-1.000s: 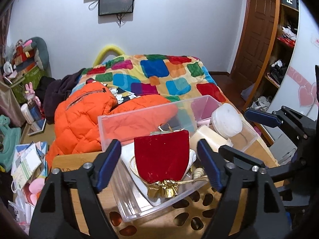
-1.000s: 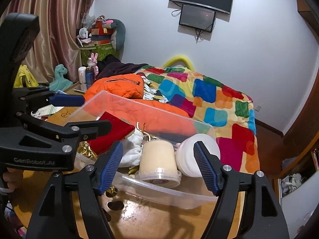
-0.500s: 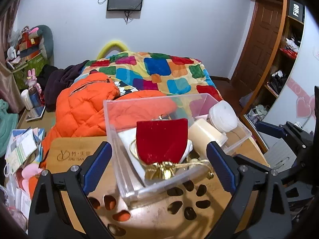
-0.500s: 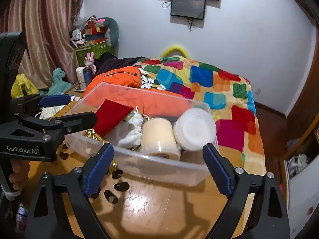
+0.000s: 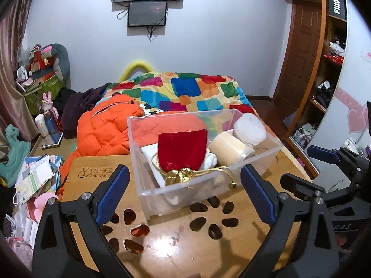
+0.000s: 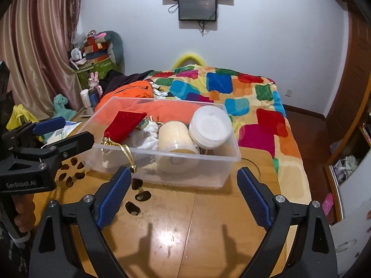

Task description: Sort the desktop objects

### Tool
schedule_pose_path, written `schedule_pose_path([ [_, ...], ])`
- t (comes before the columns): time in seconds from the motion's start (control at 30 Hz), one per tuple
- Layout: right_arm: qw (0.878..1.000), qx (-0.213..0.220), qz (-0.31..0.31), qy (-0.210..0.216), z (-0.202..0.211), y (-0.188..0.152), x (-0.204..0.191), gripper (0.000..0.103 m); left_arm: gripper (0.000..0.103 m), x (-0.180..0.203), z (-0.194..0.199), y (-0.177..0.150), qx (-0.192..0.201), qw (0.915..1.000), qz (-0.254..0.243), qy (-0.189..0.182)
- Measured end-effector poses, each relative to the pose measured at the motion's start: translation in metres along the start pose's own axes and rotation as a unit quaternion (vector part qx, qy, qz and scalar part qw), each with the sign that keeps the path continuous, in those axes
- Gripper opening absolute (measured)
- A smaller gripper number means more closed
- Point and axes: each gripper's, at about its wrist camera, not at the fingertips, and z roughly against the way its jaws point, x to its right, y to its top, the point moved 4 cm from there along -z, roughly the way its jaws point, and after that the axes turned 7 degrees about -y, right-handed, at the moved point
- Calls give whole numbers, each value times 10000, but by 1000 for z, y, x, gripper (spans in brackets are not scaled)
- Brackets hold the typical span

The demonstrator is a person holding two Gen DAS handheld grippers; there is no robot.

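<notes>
Both hand-held grippers hang over the wooden tabletop [image 6: 208, 220] with nothing in them: the left hand-held gripper [image 5: 183, 195] has its blue-padded fingers [image 5: 111, 192] spread wide apart, and the right hand-held gripper [image 6: 182, 198] stands just as wide, each short of the clear plastic bin [image 6: 227, 159] and not touching it. The bin sits on the tabletop near its far edge, by the bed [image 6: 255, 106] with the patchwork quilt. Its walls are see-through, so the contents show from the side. A red velvet pouch [image 5: 183, 149] leans at the left end, its gold drawstring cord [image 6: 127, 153] spilling over the front wall and dangling down outside. Under and beside the pouch lies crumpled white cloth [image 6: 143, 136]. To the right a cream-coloured jar [image 6: 174, 136] lies tipped on its side, and just beside it a white round-lidded jar [image 6: 209, 127] is tilted against the far right corner, the two touching. Dark oval cut-outs [image 5: 204, 222] pattern the tabletop in front of the bin. An orange padded jacket [image 5: 104, 129] is heaped on the bed behind.
</notes>
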Motion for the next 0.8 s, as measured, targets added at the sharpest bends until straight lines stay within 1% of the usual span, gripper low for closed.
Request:
schedule_pose_path([
  [0.07, 10000, 30, -31, -80, 5, -4, 3, 93, 98, 3, 3, -1, 31, 10000, 18, -43],
  [0.17, 9998, 72, -111, -156, 13, -10, 8, 99, 98, 7, 7, -5, 68, 9999, 24, -76],
  [0.3, 9995, 137, -229, -165, 23, -18, 12, 101, 98, 10, 13, -11, 98, 9999, 99, -91],
  [0.4, 9996, 151, -233, -106, 27, -21, 10, 102, 98, 13, 18, -16, 148, 9998, 109, -13],
  [0.47, 9996, 159, -236, -82, 28, -23, 10, 102, 100, 15, 20, -20, 128, 9999, 96, -38],
  [0.6, 9995, 138, -299, -19, 30, -27, 9, 102, 101, 19, 24, -25, 131, 9999, 88, -36],
  [0.8, 9993, 164, -315, -96, 33, -29, 11, 102, 101, 20, 28, -27, 142, 9996, 187, -135],
])
